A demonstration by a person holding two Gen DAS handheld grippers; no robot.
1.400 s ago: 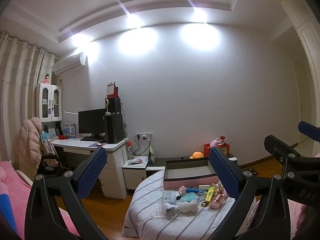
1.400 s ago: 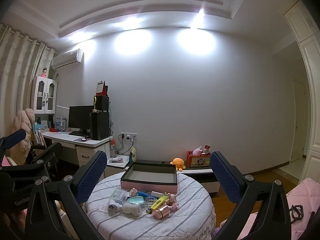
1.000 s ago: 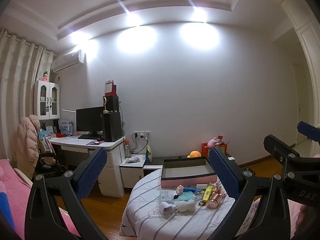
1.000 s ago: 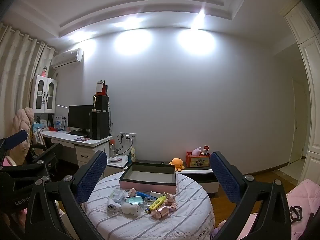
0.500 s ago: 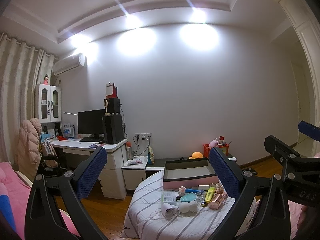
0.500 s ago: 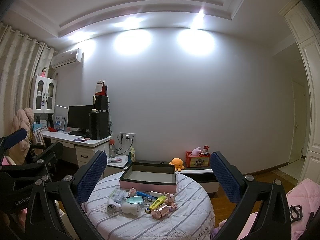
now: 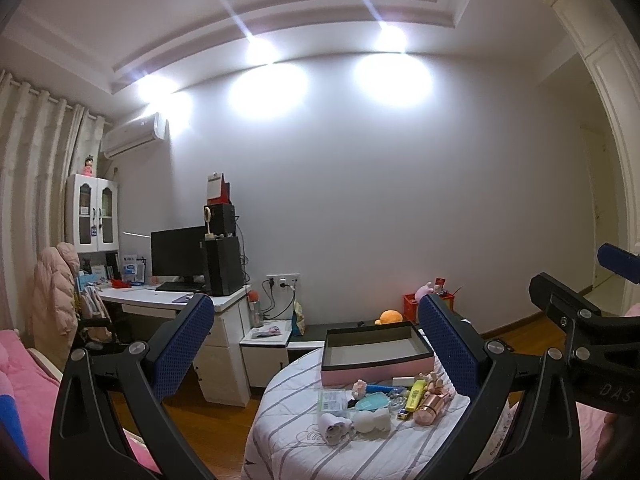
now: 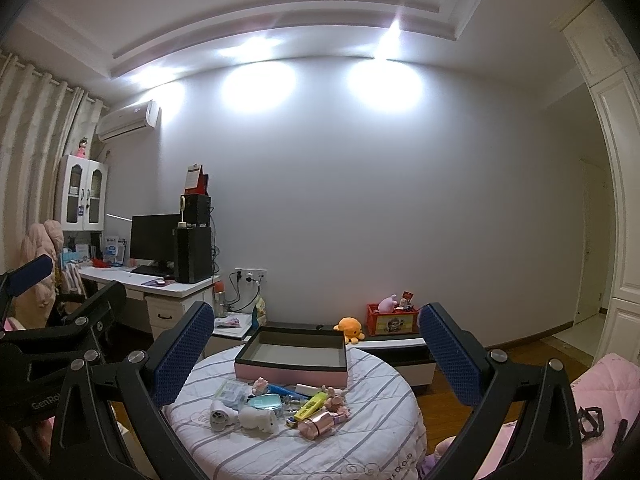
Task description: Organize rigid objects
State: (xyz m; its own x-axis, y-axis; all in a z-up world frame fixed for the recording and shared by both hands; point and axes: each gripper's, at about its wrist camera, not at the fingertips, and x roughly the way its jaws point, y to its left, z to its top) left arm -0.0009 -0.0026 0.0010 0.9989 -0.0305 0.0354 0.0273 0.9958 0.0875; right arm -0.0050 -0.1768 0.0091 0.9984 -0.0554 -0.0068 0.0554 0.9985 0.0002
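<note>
**Nothing sorted yet: box empty, both grippers wide**

While both grippers hung well back from the work, the room filled most of each frame, with a desk (image 8: 160, 286) and monitor (image 8: 154, 242) at centre left and a bare wall behind. Lower centre in both views stood the round table (image 8: 372, 432), draped in a striped cloth. At its far edge sat the box (image 8: 294, 376), pink-sided and dark-rimmed, and its inside looked bare in both views. So the task, as I judge it, had not begun: every item was still outside the box.

Just in front of the box lay the clutter (image 7: 380, 400) in a loose heap. Among it were a white fan (image 8: 220, 418), a white figure (image 8: 258, 418), a teal case (image 8: 264, 402), a yellow marker (image 8: 310, 400) and a rose-gold tube (image 8: 316, 426). Several touched or overlapped; the smaller bits were too small to name.

The left gripper (image 7: 316, 344) was spread wide and held nothing, framing the table's left half in its own view. The right gripper (image 8: 312, 348) was likewise wide and empty, framing the whole heap. Each showed in the other's view at the frame edge, side by side. All the carrying remained: each piece had yet to be lifted and set in the box.
</note>
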